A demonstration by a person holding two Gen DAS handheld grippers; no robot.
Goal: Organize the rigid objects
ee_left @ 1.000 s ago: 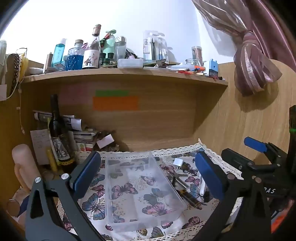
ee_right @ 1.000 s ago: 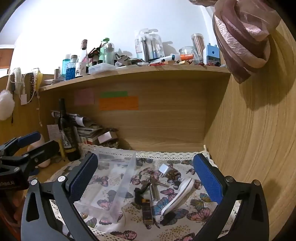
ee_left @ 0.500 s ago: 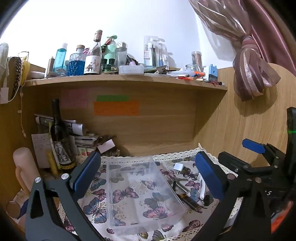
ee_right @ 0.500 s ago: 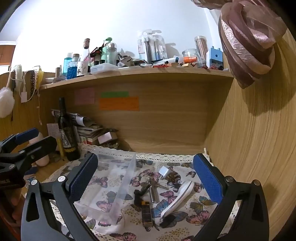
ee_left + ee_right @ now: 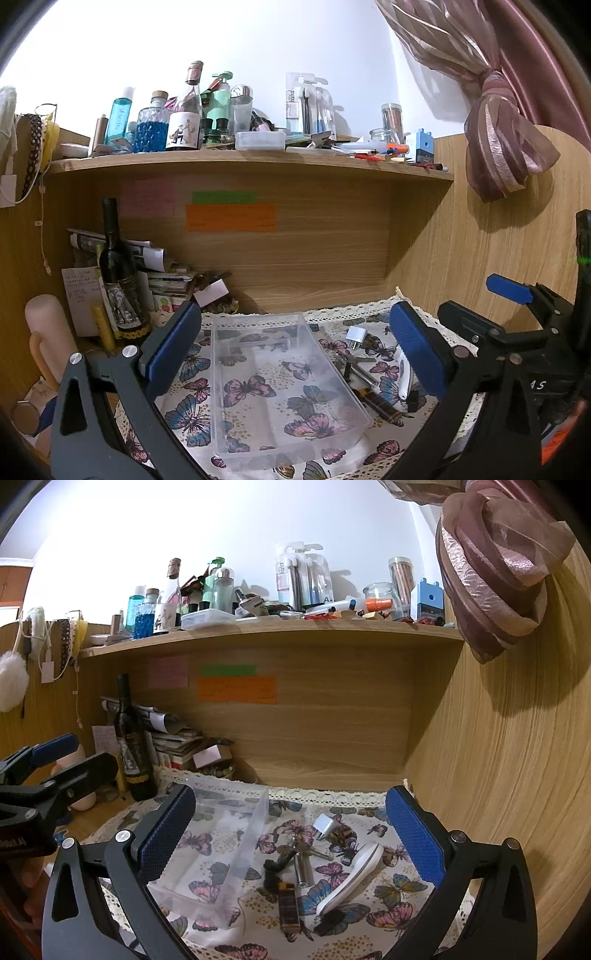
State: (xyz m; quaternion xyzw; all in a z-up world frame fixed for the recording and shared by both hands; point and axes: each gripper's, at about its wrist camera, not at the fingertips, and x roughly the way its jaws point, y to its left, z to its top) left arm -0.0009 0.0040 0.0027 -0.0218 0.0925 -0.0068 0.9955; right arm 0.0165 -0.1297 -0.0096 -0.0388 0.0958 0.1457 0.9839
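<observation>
A clear plastic tray (image 5: 280,384) lies empty on the butterfly cloth (image 5: 192,413); it also shows in the right wrist view (image 5: 221,849). Right of it lie a white charger plug (image 5: 324,825), keys (image 5: 299,849), a small metal cylinder (image 5: 302,867), a dark lighter (image 5: 288,904) and a white oblong device (image 5: 351,878). My left gripper (image 5: 291,347) is open and empty above the tray. My right gripper (image 5: 290,834) is open and empty above the small objects.
A dark wine bottle (image 5: 120,280) and stacked papers (image 5: 162,280) stand at the back left. A wooden back panel (image 5: 295,251) and right side wall (image 5: 498,757) close the nook. A cluttered shelf (image 5: 240,162) runs overhead. A pale cylinder (image 5: 48,332) stands far left.
Both grippers have risen slightly and drawn back a little; the scene sits lower in both views. Nothing on the cloth has moved.
</observation>
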